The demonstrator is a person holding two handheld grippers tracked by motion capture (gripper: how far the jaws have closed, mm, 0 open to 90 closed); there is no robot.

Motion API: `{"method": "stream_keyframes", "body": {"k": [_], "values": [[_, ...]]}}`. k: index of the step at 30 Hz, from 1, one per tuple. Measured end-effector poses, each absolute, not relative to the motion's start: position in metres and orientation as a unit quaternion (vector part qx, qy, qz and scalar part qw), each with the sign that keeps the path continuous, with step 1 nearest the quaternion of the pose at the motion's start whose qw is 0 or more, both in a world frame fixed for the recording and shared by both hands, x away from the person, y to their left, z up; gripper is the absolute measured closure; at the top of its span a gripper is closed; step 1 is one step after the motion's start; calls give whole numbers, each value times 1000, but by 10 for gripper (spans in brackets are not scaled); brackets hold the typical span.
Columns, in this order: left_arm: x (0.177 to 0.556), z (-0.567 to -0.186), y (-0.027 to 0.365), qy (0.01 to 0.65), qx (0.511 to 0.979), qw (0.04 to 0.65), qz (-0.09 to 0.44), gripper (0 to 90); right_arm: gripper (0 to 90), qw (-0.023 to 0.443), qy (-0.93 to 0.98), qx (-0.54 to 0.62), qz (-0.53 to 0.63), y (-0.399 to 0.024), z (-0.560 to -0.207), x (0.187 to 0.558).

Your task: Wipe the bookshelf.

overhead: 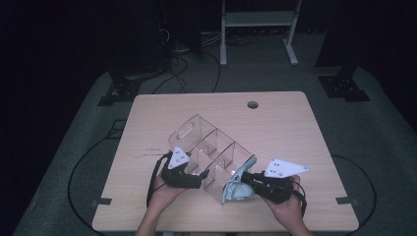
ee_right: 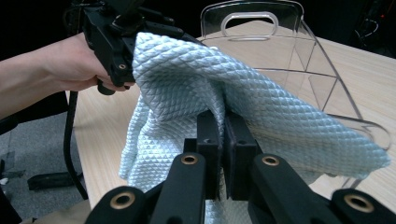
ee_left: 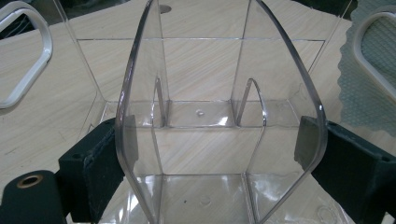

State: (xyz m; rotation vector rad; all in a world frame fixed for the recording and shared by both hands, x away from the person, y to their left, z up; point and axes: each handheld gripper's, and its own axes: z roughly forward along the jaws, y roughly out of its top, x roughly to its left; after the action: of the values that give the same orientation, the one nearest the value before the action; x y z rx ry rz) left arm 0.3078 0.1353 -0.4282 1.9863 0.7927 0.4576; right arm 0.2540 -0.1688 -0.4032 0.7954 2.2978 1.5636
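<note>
Clear plastic organizer lies tipped on its side near the middle of the wood table, a bit toward the person. We see its long way run slanted, from the handle end at the back left to the open end at the front right. Its handle slot points up & back. It has thin see-through walls inside that split it into little boxes.

Light blue cloth w/ a bumpy diamond pattern sits at the front right end of the organizer, touching it.

Left gripper holds the organizer's near side. In the left gripper view we see both black pads pressed on a curved clear wall, one on each side, so it's pinching that wall. We also see the inside dividers & the table thru the plastic.

Right gripper is pressed together on the cloth. In the right gripper view the jaws pinch a fold of cloth, & the cloth drapes over the organizer's rim. That view also shows the other hand w/ its gripper behind the cloth.

High view shows both hands at the table's front edge.
</note>
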Motion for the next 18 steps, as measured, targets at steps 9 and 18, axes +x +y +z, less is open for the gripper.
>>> {"method": "stream_keyframes", "body": {"k": [9, 18], "values": [[307, -428, 134, 324, 805, 460, 186, 98, 862, 111, 797, 256, 535, -160, -406, 247], [308, -429, 136, 321, 808, 458, 186, 98, 860, 99, 811, 233, 527, -144, -416, 237]]}}
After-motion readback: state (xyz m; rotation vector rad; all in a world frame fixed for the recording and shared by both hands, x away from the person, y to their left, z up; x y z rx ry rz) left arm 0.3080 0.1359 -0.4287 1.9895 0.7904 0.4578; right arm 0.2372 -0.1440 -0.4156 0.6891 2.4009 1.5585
